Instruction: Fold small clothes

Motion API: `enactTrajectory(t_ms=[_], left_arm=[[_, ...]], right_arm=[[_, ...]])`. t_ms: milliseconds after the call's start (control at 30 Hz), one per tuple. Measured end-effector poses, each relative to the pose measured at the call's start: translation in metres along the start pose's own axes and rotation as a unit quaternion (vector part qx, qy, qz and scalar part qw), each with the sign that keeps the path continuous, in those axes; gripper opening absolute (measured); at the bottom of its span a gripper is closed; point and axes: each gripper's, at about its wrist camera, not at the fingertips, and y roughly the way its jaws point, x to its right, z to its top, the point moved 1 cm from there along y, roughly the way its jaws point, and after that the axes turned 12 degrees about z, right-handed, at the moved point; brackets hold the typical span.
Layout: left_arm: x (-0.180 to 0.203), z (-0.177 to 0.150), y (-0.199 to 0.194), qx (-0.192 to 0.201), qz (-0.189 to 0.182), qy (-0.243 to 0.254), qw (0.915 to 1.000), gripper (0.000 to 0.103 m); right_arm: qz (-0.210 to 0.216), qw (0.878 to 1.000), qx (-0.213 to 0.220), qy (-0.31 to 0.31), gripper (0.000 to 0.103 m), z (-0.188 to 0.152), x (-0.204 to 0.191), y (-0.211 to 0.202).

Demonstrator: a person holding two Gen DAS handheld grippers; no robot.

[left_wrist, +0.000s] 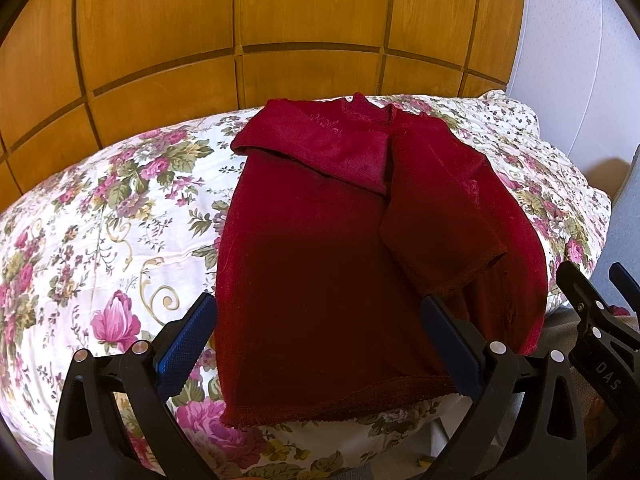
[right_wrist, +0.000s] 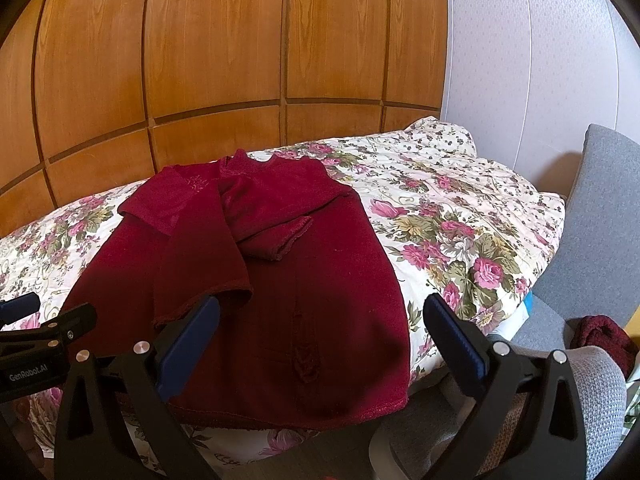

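1. A dark red long-sleeved top (left_wrist: 320,264) is lying flat on the floral bedspread (left_wrist: 100,240), its hem at the bed's near edge, both sleeves folded inward across the chest.
2. The left claw (left_wrist: 320,344) is hovering above the hem, jaws apart and empty.
3. The right claw (right_wrist: 320,340) is doing likewise, probably readying the next fold.

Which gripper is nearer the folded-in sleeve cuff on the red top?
Left, by a little. The left gripper has one finger just below the sleeve cuff; the right gripper sits farther back, near the red top hem.
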Motion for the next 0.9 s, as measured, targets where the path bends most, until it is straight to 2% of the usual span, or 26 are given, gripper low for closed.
enactTrajectory(t_ms=[900], left_arm=[[-0.0019,-0.0010,0.0011,-0.002,-0.001,0.000,1.0000,0.100]], right_arm=[[0.000,1.000,0.000,0.000,0.101,0.0002,0.0002,0.0001]])
